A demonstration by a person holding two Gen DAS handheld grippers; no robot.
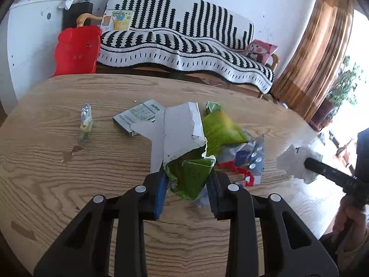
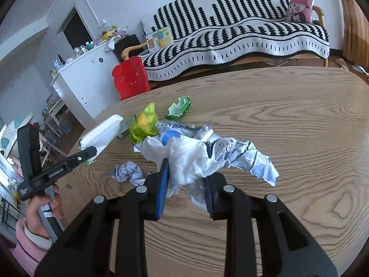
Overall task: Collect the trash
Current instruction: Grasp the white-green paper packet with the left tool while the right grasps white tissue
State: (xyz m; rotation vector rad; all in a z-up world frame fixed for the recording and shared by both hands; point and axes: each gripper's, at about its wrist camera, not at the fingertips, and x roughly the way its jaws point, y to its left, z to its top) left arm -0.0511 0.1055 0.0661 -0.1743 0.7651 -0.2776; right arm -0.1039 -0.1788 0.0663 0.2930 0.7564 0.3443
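My left gripper [image 1: 187,180] is shut on a torn green and white carton [image 1: 184,143], lifted a little off the wooden table [image 1: 69,106]. My right gripper [image 2: 186,180] is shut on a crumpled white tissue [image 2: 191,159]. Behind the carton lies a pile of trash: a yellow-green wrapper [image 1: 221,129], a blue and red plastic bag [image 1: 249,159]. A flat grey box [image 1: 138,117] and a small clear wrapper [image 1: 85,122] lie further left. In the right wrist view a crumpled blue-printed bag [image 2: 249,159], a small paper ball [image 2: 129,170] and a green carton scrap [image 2: 180,108] lie on the table.
A sofa with a black and white striped blanket [image 1: 184,43] stands beyond the table, a red plastic chair [image 1: 77,50] at its left. A white cabinet [image 2: 85,80] stands further left. A person's hand [image 2: 43,205] holds the left gripper's handle. Brown curtains [image 1: 316,53] hang right.
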